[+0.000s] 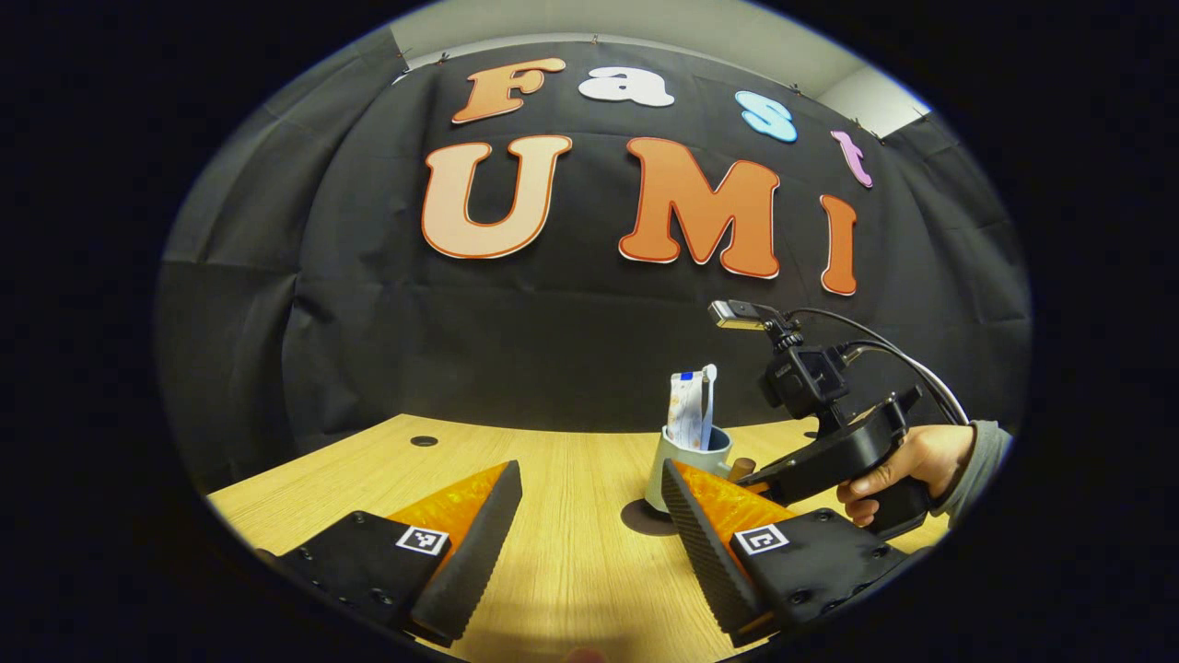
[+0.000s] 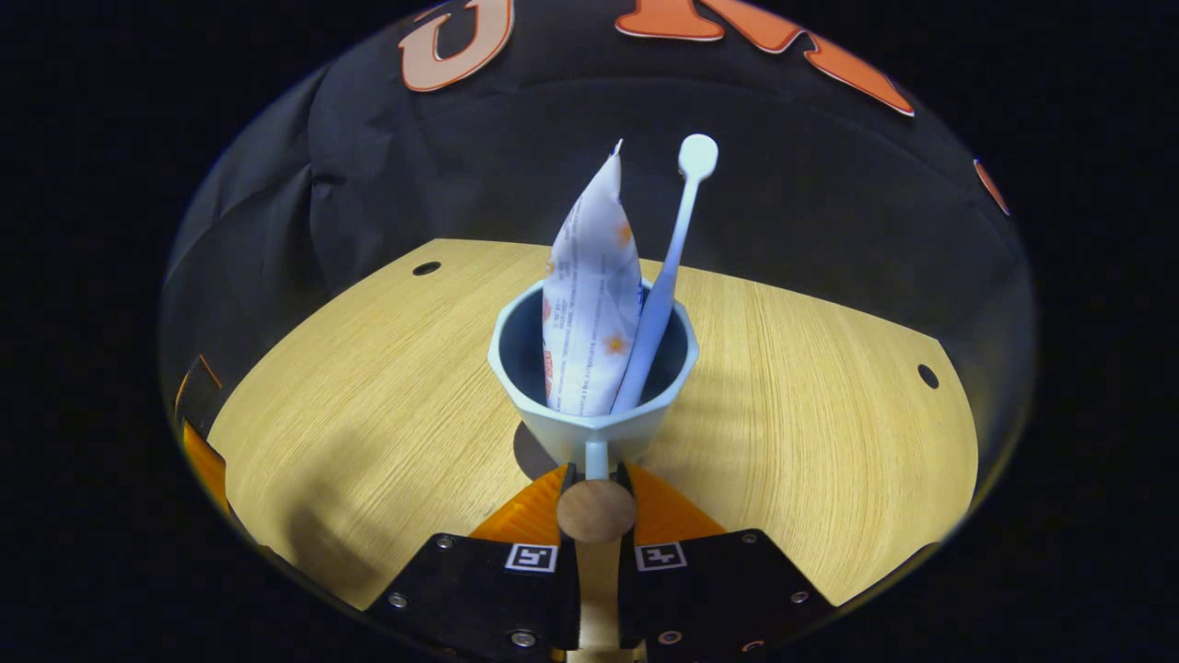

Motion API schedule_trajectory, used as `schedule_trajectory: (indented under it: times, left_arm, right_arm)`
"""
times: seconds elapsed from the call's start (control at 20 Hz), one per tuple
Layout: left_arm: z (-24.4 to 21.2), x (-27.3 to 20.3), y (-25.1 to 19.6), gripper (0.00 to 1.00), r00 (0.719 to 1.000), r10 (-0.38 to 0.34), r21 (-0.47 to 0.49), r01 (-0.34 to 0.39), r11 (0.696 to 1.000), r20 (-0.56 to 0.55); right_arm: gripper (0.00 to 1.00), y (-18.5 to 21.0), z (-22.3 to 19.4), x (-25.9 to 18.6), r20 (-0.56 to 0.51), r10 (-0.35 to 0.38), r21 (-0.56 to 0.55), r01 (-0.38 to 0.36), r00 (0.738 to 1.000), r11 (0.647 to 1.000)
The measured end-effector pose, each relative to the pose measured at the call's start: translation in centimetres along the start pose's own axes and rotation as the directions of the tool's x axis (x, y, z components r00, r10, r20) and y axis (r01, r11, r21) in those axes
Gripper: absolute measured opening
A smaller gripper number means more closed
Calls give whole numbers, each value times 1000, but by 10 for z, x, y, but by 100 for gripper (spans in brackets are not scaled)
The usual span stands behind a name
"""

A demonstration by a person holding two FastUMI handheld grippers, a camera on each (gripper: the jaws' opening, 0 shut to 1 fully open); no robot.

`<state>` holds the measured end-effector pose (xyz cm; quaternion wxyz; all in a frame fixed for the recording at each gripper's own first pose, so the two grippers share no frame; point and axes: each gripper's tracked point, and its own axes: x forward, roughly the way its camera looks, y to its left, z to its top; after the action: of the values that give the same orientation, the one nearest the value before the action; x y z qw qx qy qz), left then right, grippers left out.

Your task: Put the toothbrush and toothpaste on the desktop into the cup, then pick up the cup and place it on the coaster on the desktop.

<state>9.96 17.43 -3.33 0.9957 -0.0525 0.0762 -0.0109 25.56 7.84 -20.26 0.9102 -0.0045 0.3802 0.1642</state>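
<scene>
A pale blue cup (image 1: 686, 451) holds the upright toothpaste tube (image 1: 684, 410) and the white toothbrush (image 1: 707, 405). Under its base lies the dark round coaster (image 1: 645, 518); whether the cup touches it I cannot tell. A hand (image 1: 907, 465) holds my right gripper (image 1: 748, 474) at the cup's right side. In the right gripper view, my right gripper (image 2: 597, 474) is shut on the cup's handle, whose wooden knob (image 2: 596, 509) sits between the fingers. The cup (image 2: 589, 424), toothpaste (image 2: 589, 313) and toothbrush (image 2: 677, 239) stand just ahead. My left gripper (image 1: 589, 474) is open, left of the cup.
The wooden desktop (image 1: 553, 552) has a small round hole (image 1: 424, 441) at the far left. In the right gripper view two such holes (image 2: 426, 268) (image 2: 928, 376) mark the desktop's far corners. The black cloth wall stands behind the desk.
</scene>
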Motion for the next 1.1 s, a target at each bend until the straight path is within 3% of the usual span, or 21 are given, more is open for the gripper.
schedule_trajectory:
  times: [0.65, 0.9, 1.0, 1.1]
  left_arm:
    - [-13, 1, 9, 97, 999, 16, -19, -17, 1000, -30]
    - [-13, 1, 5, 97, 999, 11, -25, -12, 1000, -35]
    - [-10, 1, 1, 97, 999, 8, -23, -9, 1000, -32]
    - [-5, 3, -3, 97, 1000, 7, -18, -7, 1000, -25]
  right_arm:
    - [19, 2, -4, -3, -68, 20, 17, -19, 998, 1000]
    - [34, 4, 16, -25, 36, 51, 19, -52, 998, 998]
    - [52, 7, 22, -39, 82, 72, 14, -73, 994, 997]
    - [61, 5, 29, -53, 127, 79, 3, -80, 989, 997]
